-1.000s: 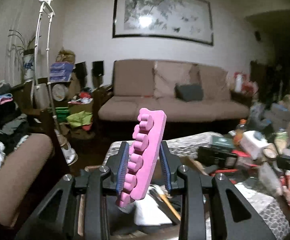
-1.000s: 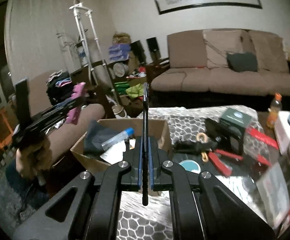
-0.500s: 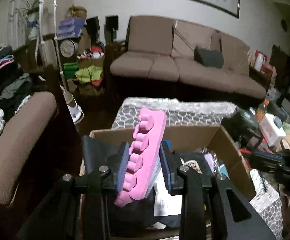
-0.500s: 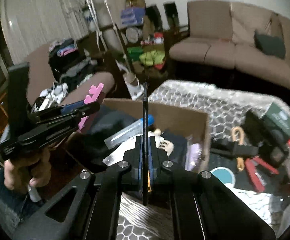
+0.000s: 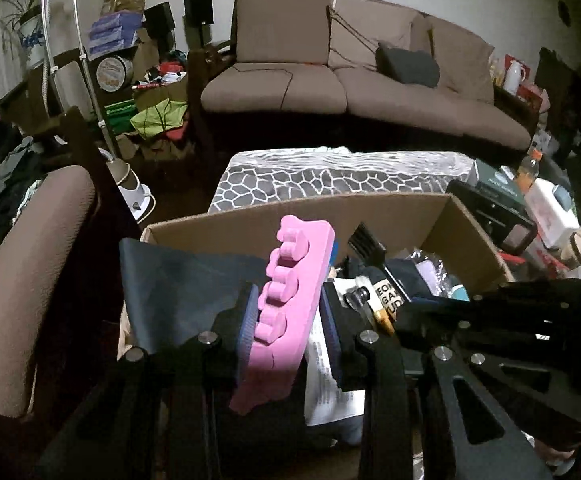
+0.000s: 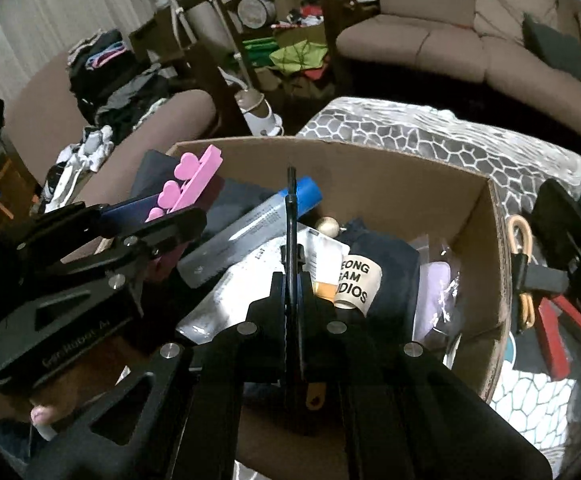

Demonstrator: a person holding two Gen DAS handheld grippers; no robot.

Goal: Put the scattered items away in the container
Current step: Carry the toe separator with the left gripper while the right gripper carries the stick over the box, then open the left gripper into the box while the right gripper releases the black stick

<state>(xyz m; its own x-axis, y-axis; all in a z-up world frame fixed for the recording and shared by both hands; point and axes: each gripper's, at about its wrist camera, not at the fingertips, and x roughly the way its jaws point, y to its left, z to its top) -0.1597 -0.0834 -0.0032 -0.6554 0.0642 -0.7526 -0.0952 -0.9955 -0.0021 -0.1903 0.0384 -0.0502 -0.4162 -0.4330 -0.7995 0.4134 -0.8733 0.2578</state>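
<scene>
Left wrist view: the pink toe separator (image 5: pixel 280 312), clamped in the left gripper (image 5: pixel 288 320), has dropped from above the sofa line to over the cardboard box (image 5: pixel 302 216). At lower centre the right gripper (image 6: pixel 292 300) pinches a thin black brush (image 6: pixel 290 216) over it too. Patterned tablecloth (image 5: pixel 330 176), brown sofa (image 5: pixel 370 80) behind; red-handled pliers (image 6: pixel 554 336) at right.

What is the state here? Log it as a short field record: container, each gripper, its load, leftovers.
container: open cardboard box, already holding a blue-capped tube, papers and dark cloth
left gripper: shut on pink foam toe separator, above the box's left side
right gripper: shut on thin black brush, held upright over the box's middle
left outside: red-handled tool on the patterned table cover, right of the box
</scene>
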